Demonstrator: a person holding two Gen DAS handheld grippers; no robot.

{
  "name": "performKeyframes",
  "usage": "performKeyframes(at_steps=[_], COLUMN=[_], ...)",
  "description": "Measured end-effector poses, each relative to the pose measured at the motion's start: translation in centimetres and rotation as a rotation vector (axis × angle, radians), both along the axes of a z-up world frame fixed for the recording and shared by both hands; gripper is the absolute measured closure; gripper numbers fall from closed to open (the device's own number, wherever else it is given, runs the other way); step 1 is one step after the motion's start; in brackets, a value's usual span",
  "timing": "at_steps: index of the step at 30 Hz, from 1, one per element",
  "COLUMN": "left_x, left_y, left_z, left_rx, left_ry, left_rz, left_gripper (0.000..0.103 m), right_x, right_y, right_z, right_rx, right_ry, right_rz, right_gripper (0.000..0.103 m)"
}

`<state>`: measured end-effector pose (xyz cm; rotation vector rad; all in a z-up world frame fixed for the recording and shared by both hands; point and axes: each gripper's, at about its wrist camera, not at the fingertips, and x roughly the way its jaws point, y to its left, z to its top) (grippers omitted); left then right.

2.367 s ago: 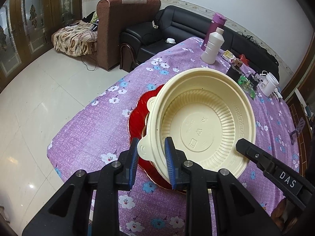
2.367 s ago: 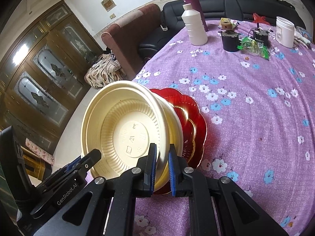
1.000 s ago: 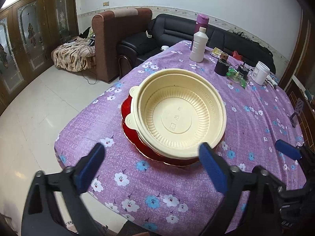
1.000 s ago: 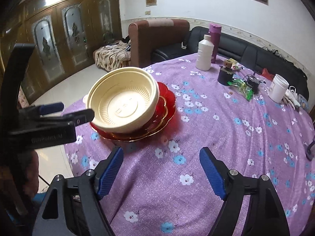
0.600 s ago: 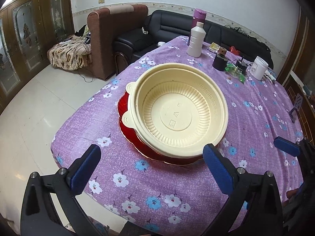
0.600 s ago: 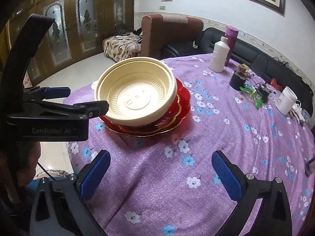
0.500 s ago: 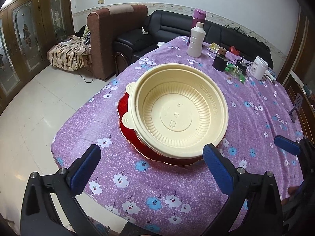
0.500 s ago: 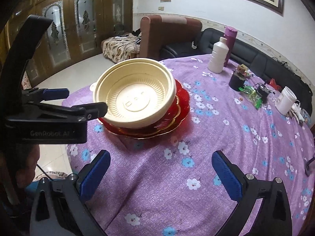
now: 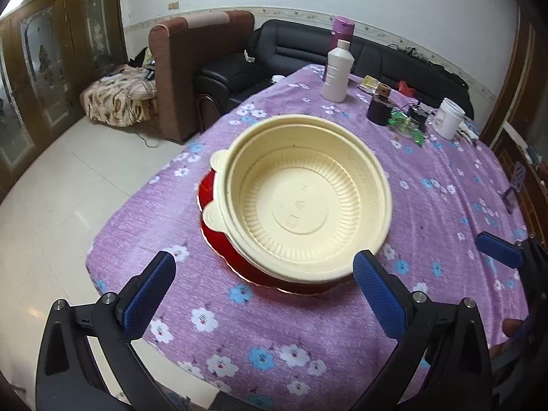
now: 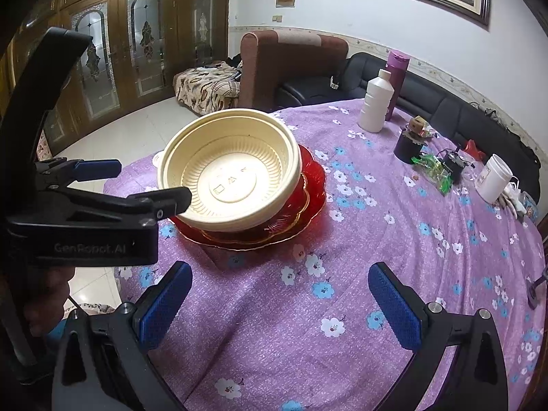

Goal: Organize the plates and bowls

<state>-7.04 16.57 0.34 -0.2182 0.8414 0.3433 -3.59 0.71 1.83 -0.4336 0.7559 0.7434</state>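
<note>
- At the bottom of the left wrist view, the left tongs (image 9: 263, 294) stand spread wide, blue ribbed pads far apart, nothing between them; they sit short of the stack, above the near tabletop (image 9: 308, 335).
- At the bottom of the right wrist view, the right tongs (image 10: 281, 301) are equally wide open and empty, with only the purple floral cloth between the pads.
- In the centre of the left view, the cream bowl (image 9: 301, 202) rests on the red plate (image 9: 233, 257), which lies flat near the tabletop's left edge. The bowl seems nested in a second cream one, since a double rim shows.
- The bowl looks like thin moulded plastic: ribbed walls, flat embossed base, broad lip, two small ear tabs on its left side. I judge it light, a little flexible and fairly slick, so the lip or an ear tab is the sensible hold.
- The plate is glossy, translucent red with a scalloped rim; it looks stiffer and possibly brittle, and only its exposed edge offers a grip.
- Farther up the frame stand a white bottle (image 9: 337, 72), a purple flask (image 9: 342, 27) behind it, and a white cup (image 9: 450, 118) to the upper right.
</note>
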Motion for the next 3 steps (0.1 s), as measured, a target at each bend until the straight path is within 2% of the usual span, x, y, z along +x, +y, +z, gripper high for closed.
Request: performKeyframes(at_steps=[3], left_x=[0.24], left_y=[0.04], left_z=[-0.18], left_rx=[0.004], left_ry=[0.010], left_rz=[-0.006], left_gripper=[0.000], right_x=[0.08], right_y=[-0.08], right_z=[0.04], right_rx=[0.005], right_ry=[0.002], right_rz=[-0.002], right_gripper=[0.001])
